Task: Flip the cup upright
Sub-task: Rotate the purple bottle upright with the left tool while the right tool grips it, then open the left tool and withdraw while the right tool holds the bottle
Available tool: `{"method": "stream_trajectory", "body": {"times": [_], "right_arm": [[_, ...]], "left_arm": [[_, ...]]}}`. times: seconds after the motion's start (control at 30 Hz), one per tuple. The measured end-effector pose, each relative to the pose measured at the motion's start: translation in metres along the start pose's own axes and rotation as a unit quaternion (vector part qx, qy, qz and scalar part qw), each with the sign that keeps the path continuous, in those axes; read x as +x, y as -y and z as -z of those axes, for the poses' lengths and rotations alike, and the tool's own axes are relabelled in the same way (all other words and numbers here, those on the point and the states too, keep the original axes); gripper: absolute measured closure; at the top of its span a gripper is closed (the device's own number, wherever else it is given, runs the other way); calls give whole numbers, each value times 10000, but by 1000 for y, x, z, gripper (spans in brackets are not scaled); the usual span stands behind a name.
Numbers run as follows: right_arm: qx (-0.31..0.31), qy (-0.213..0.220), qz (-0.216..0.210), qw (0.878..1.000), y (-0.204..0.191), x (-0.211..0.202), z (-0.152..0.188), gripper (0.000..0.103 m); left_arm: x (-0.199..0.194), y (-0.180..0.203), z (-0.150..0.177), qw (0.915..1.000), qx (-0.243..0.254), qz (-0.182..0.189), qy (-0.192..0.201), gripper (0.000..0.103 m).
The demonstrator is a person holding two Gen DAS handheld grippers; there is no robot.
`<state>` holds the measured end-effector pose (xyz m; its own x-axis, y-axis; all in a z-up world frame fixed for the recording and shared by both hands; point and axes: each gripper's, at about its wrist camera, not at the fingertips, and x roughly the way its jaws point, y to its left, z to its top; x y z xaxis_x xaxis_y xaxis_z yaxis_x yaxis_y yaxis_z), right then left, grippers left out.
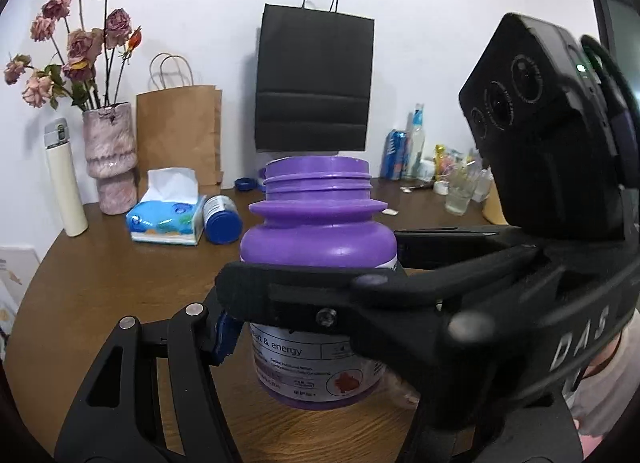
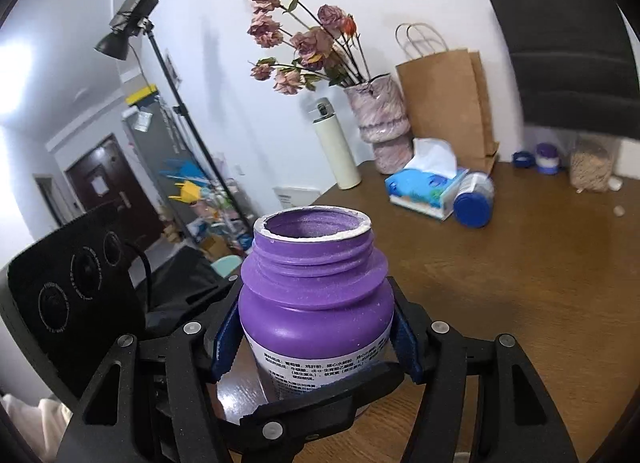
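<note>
Bare wooden table [image 2: 520, 283] right of the purple bottle [image 2: 316, 303]; tissue box [image 2: 424, 191] (blue-capped jar [image 2: 474, 199] alongside) farther back.

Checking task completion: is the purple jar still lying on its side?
No. The purple jar stands upright on the table, its open mouth facing up, between the right gripper's fingers.

Both wrist cameras sit low and very close to the upright purple bottle [image 1: 318, 263], facing the wall across the worktop [image 1: 120, 263]. The right view looks from further right, seemingly angled leftward. Shared: bottle, vase [image 2: 382, 123], tissue pack [image 1: 166, 219], brown bag [image 2: 444, 99].
</note>
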<state>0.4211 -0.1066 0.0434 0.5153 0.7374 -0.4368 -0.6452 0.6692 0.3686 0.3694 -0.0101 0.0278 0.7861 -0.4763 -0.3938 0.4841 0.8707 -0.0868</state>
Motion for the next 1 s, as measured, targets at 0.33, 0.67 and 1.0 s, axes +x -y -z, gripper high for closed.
{"method": "stream_trajectory", "body": {"times": [0.33,0.67,1.0], "right_arm": [[-1313,401,991,9856,-18,-15,14,35],[-627,598,416,9954,20,-31,18,35],[-931,144,945,9911,22,-12,70,37]], "left_arm": [[4,15,1,9995,-32,192,234,43],[16,38,16,9995,164,254,63,43],[25,49,58,9962,-40,267,-825,43]]}}
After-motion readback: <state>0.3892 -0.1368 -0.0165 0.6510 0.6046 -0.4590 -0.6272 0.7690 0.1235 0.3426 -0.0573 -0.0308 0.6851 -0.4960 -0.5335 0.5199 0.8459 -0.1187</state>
